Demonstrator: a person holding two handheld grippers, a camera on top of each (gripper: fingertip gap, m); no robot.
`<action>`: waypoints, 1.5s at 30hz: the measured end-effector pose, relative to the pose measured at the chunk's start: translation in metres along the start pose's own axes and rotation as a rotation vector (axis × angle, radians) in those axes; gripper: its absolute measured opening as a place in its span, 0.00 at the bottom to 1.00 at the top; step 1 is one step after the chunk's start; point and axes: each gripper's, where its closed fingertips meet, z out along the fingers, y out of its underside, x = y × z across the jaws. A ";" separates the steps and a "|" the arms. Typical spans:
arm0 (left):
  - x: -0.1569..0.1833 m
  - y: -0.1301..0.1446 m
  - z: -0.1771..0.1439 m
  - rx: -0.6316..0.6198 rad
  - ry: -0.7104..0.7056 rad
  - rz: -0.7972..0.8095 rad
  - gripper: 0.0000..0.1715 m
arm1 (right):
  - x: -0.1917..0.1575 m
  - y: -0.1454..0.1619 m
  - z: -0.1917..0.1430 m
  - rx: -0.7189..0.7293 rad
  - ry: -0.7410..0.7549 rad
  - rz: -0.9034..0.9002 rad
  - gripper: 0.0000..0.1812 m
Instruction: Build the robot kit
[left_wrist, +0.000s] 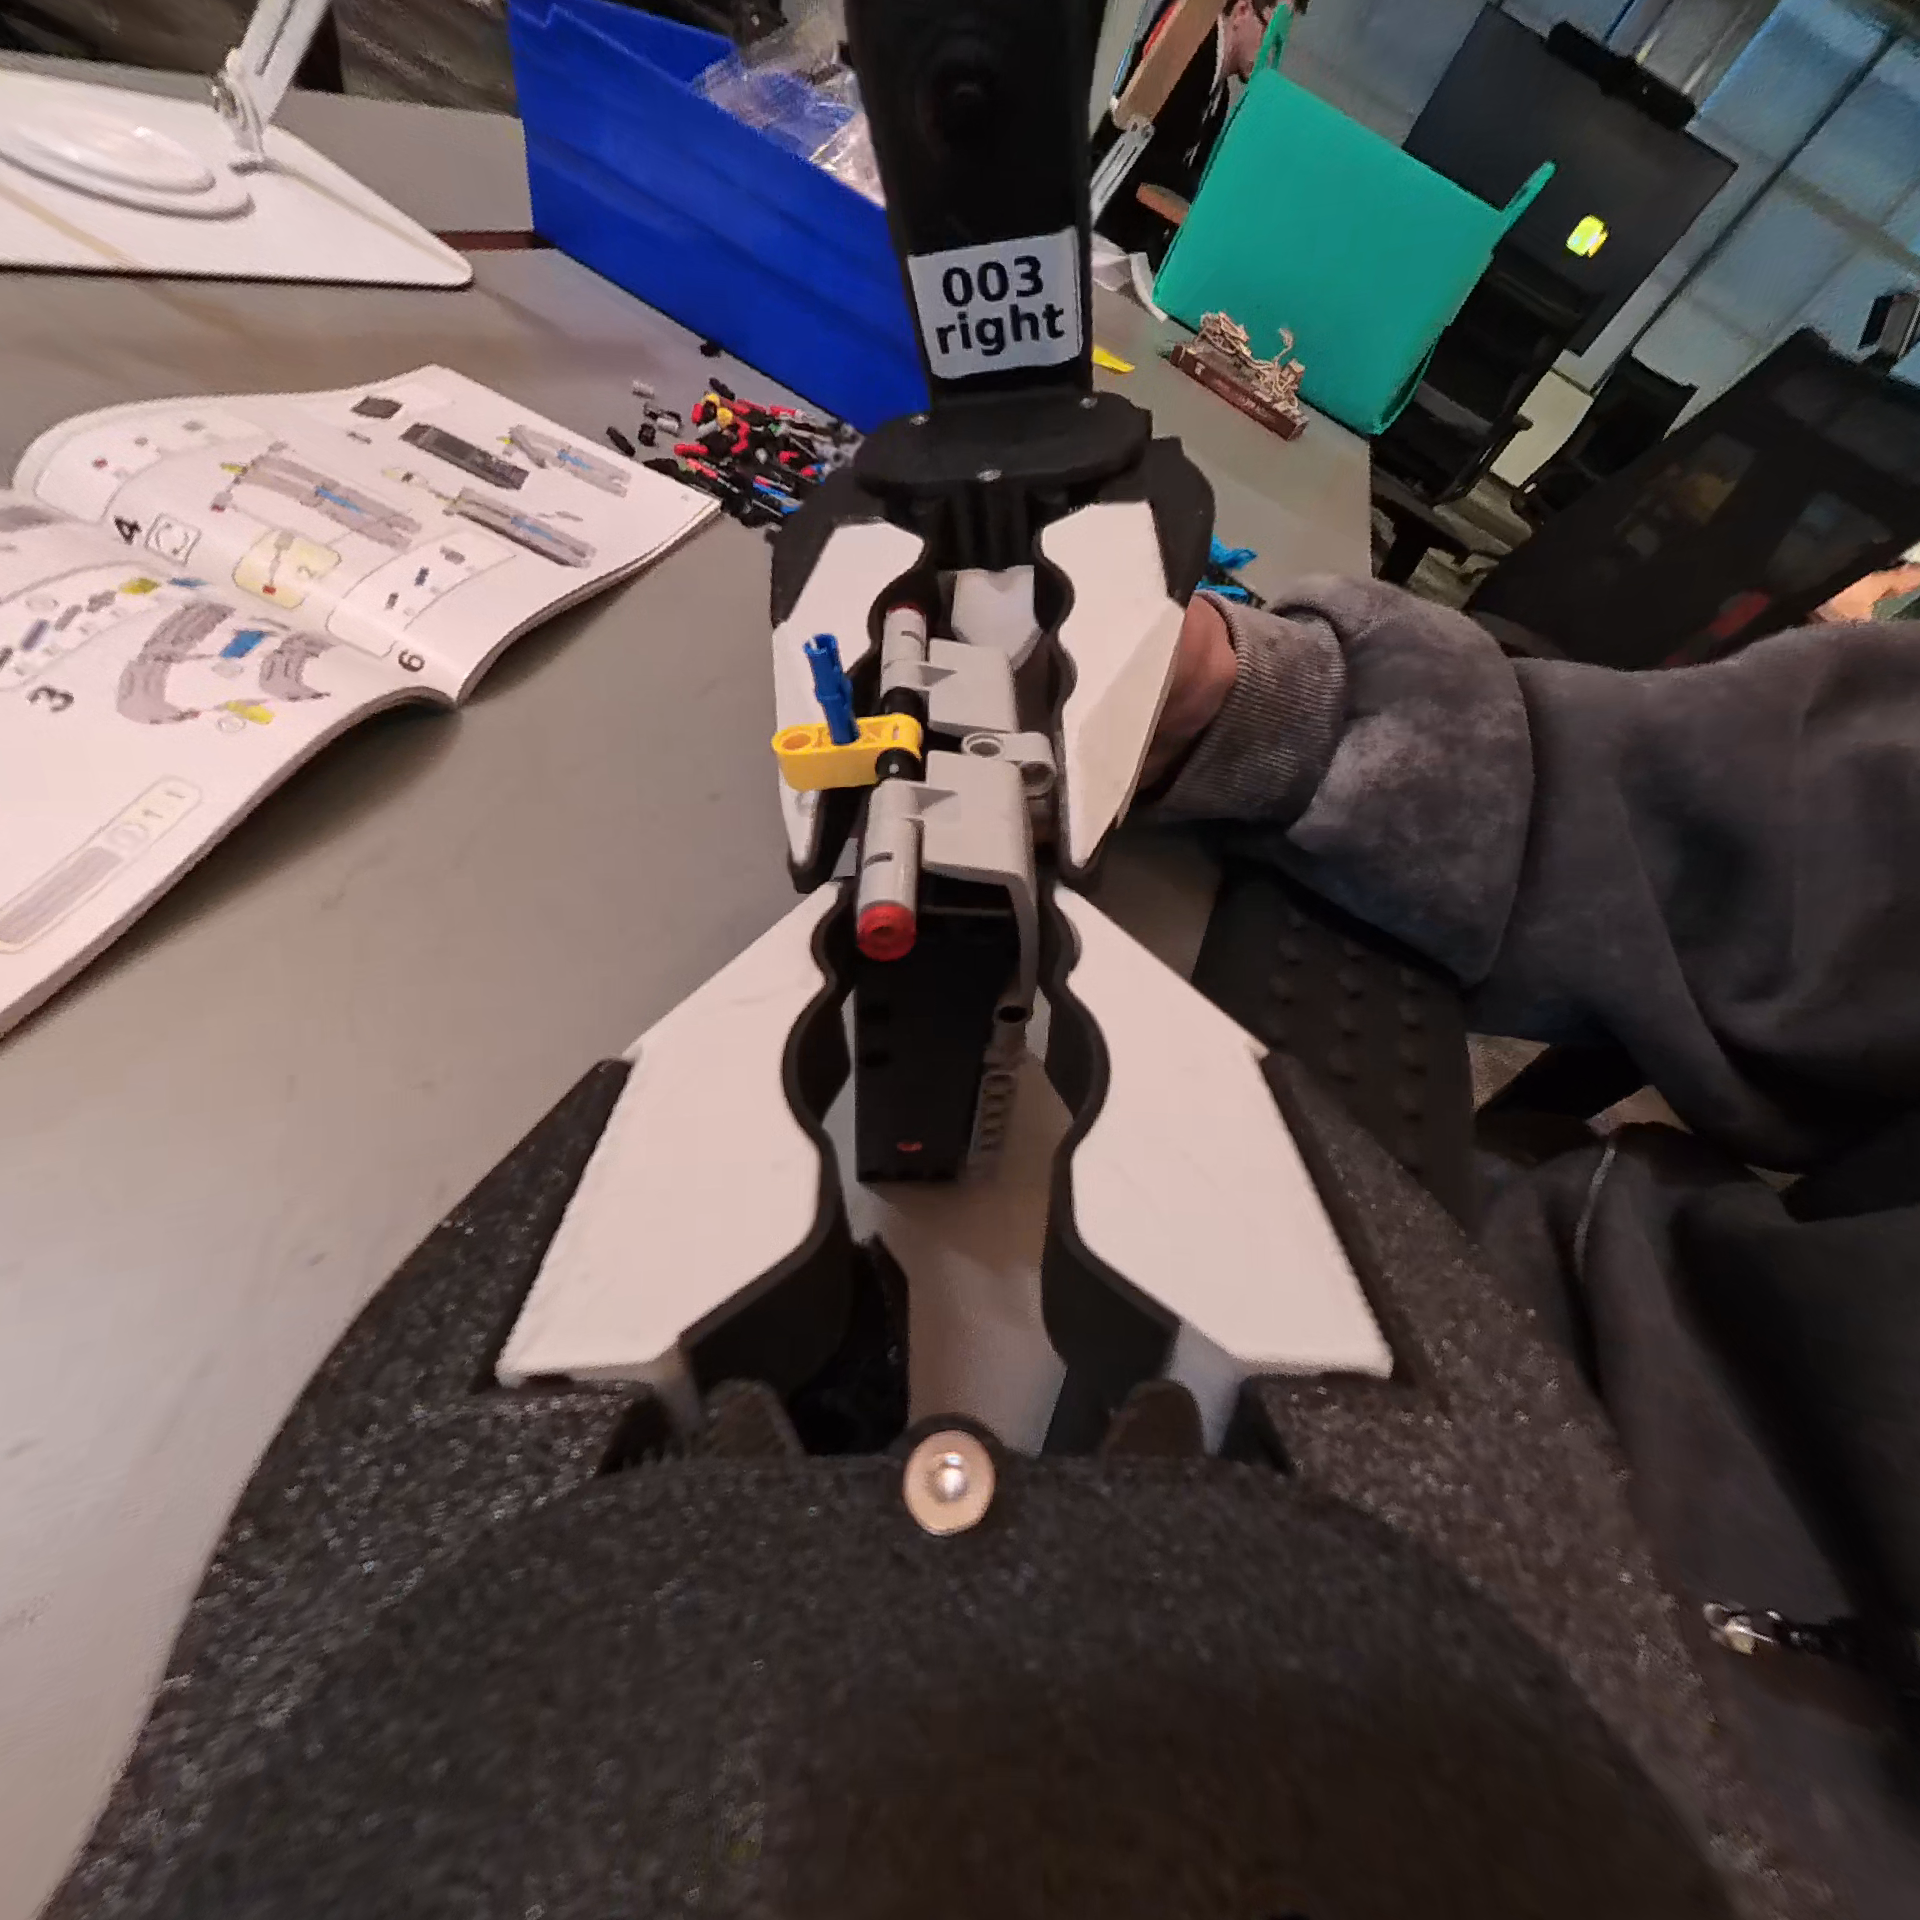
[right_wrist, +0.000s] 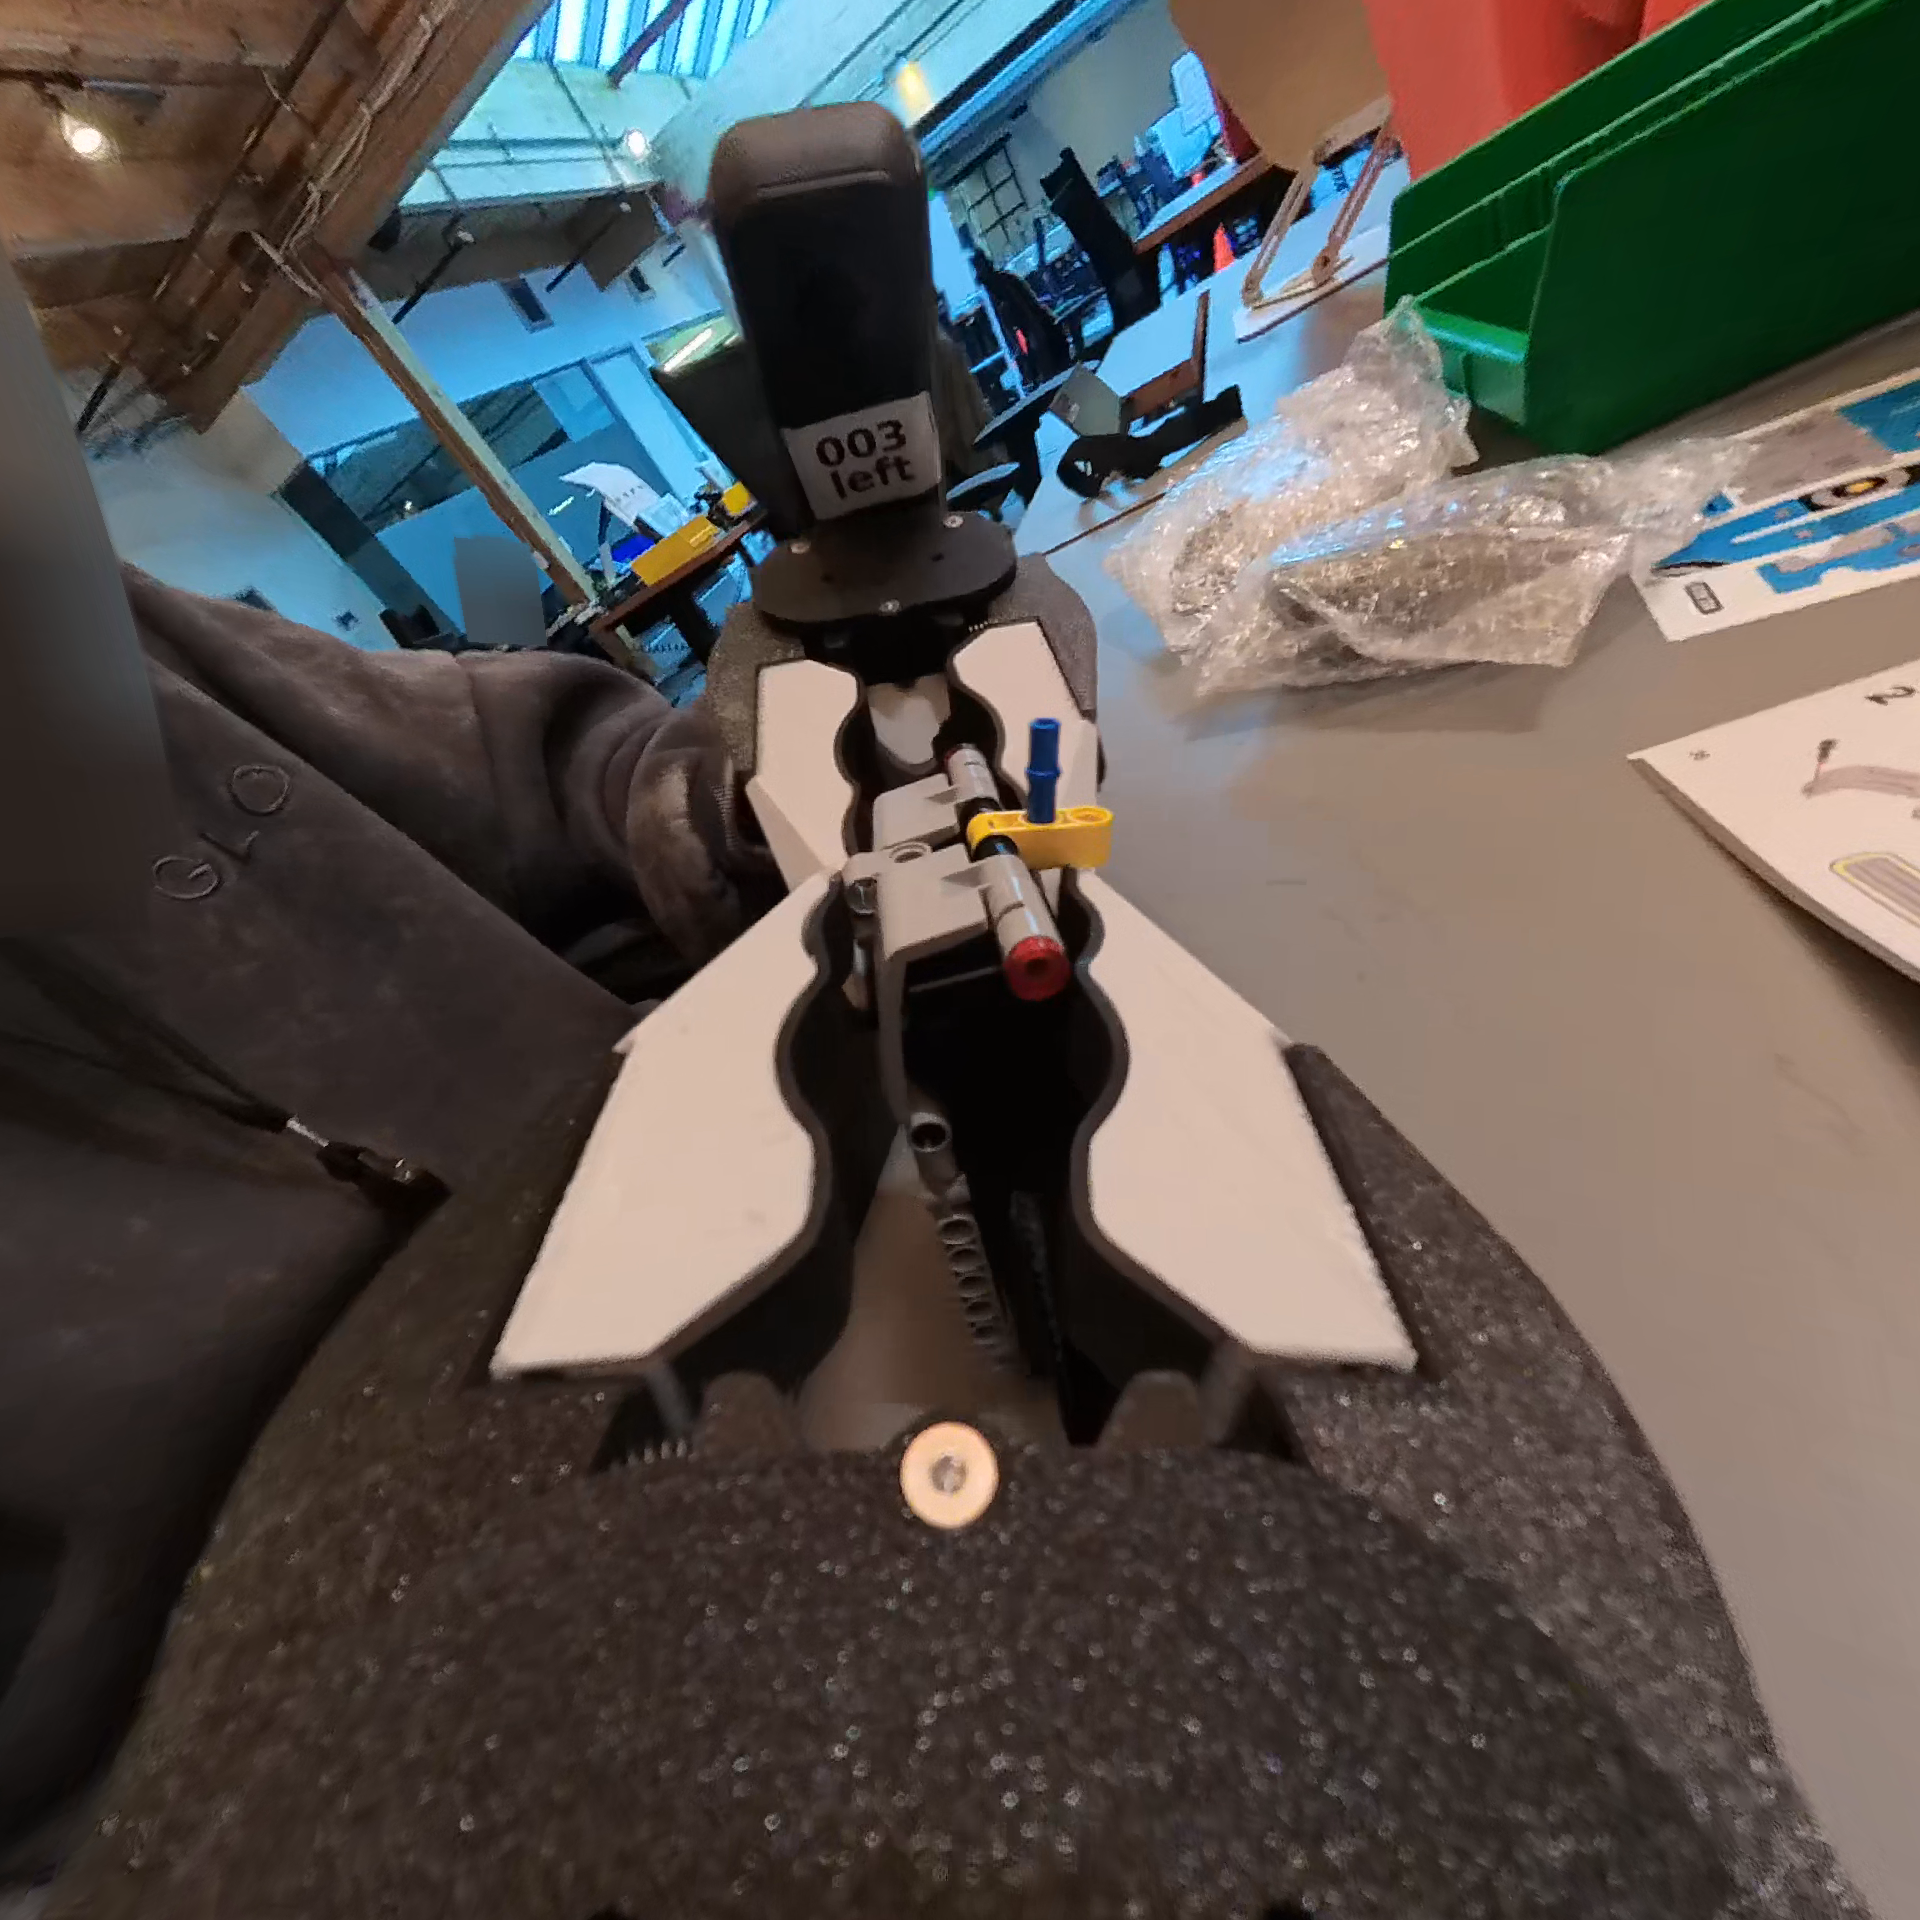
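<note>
Both tools, left tool (left_wrist: 935, 1039) and right tool (right_wrist: 956, 1039), pinch the brick assembly (left_wrist: 940, 831) from opposite ends, along its long axis.

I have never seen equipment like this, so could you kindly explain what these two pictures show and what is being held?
Each picture comes from a camera on a hand-held two-finger gripper, looking along its fingers. The left gripper and right gripper face each other, both clamped on one toy-brick assembly with a yellow piece and blue pin. On the grey table lie an open instruction booklet, loose small parts, a blue bin and plastic bags.
</note>
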 end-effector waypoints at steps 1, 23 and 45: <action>-0.002 0.000 0.000 0.001 0.004 -0.020 0.19 | 0.002 0.000 0.000 0.001 -0.003 0.039 0.21; 0.001 0.002 0.001 -0.006 0.098 -0.111 0.19 | 0.004 0.001 -0.003 0.018 -0.052 0.221 0.20; -0.017 -0.016 -0.018 0.163 0.284 -0.531 0.18 | 0.010 -0.007 -0.008 0.100 0.024 0.326 0.25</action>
